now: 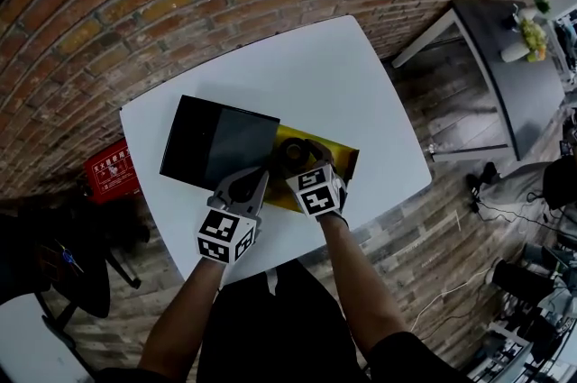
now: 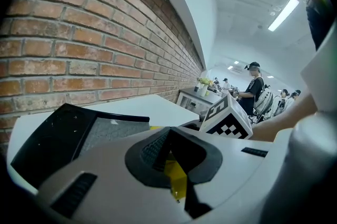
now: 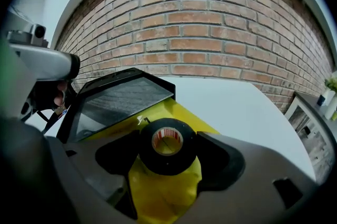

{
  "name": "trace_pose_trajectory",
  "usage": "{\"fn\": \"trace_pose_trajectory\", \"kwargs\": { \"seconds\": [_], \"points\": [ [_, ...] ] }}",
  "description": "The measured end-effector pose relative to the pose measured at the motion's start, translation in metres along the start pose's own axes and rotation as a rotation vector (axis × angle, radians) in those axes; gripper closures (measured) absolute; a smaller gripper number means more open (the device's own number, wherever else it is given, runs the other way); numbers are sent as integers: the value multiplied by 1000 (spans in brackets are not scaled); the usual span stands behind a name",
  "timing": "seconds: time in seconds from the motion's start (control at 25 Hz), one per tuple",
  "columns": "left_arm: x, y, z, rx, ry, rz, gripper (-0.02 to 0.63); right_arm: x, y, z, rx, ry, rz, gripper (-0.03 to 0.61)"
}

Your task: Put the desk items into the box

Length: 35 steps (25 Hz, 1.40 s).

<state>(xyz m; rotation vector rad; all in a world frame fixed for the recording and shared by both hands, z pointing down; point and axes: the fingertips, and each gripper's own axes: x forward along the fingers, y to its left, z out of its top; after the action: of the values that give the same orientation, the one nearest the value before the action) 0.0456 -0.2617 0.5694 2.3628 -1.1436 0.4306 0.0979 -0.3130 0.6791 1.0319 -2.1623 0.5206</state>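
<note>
Tape roll [image 3: 167, 165], black, sits clamped between the jaws of your right gripper [image 1: 299, 161], held over the yellow panel [image 1: 344, 158] just beside the black box [image 1: 216, 142] on the counter [image 1: 306, 66]. Your left gripper [image 1: 255, 180] has its jaws nearly together with a sliver of yellow between them, so it seems to pinch that panel. You appear to be mid-transfer: next, carry the roll over the box's rim onto the grey lining, then open the jaws.
</note>
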Motion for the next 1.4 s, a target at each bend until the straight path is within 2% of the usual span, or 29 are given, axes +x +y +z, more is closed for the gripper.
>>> {"fn": "trace_pose_trajectory", "kwargs": {
  "seconds": [0.28, 0.64, 1.4],
  "points": [
    [-1, 6, -6, -4, 15, 4, 601, 12, 1, -6, -43, 36, 16, 232],
    [-4, 11, -13, -14, 28, 13, 601, 18, 1, -10, -37, 55, 15, 232],
    [-19, 3, -6, 10, 14, 35, 601, -11, 0, -4, -48, 8, 12, 233]
  ]
}}
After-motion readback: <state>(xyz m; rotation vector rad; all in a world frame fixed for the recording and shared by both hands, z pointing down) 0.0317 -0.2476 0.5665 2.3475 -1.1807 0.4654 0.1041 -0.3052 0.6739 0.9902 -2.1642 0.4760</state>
